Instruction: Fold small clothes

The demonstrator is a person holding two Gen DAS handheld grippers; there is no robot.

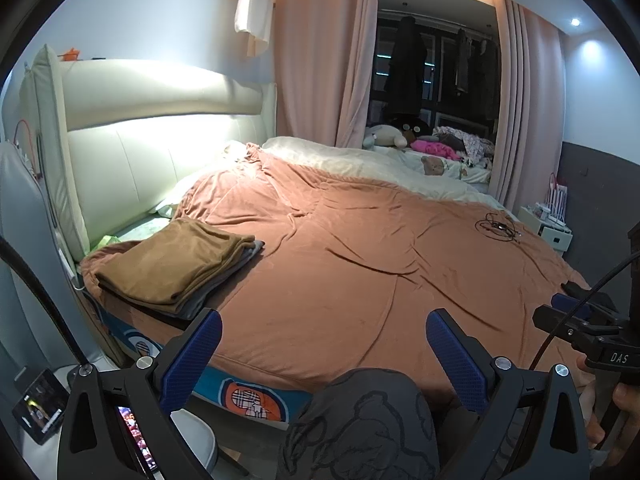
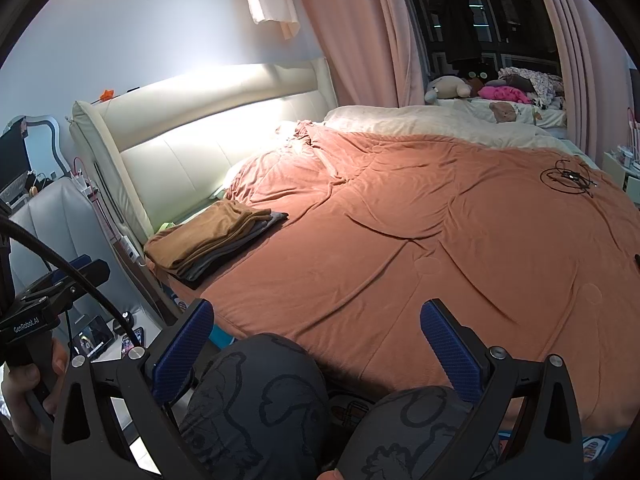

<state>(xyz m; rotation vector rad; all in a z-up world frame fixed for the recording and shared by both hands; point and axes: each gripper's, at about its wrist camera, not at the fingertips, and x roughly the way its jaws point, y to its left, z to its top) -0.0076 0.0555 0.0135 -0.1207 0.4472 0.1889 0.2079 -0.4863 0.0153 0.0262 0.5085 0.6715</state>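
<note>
A stack of folded clothes, brown on top of grey (image 1: 176,266), lies at the near left corner of the bed on the rust-orange blanket (image 1: 360,256); it also shows in the right wrist view (image 2: 212,240). My left gripper (image 1: 324,344) is open and empty, held above the bed's near edge, to the right of the stack. My right gripper (image 2: 316,336) is open and empty, over the person's knees, well short of the stack. The right gripper also shows in the left wrist view (image 1: 576,300), the left gripper in the right wrist view (image 2: 80,268).
The person's knees in dark patterned trousers (image 2: 260,404) fill the foreground. A tangle of black cable (image 1: 498,226) lies on the blanket at the far right. A cream headboard (image 1: 152,132) stands left. A nightstand with phones (image 2: 96,338) is at the lower left. Plush toys (image 1: 388,136) lie by the window.
</note>
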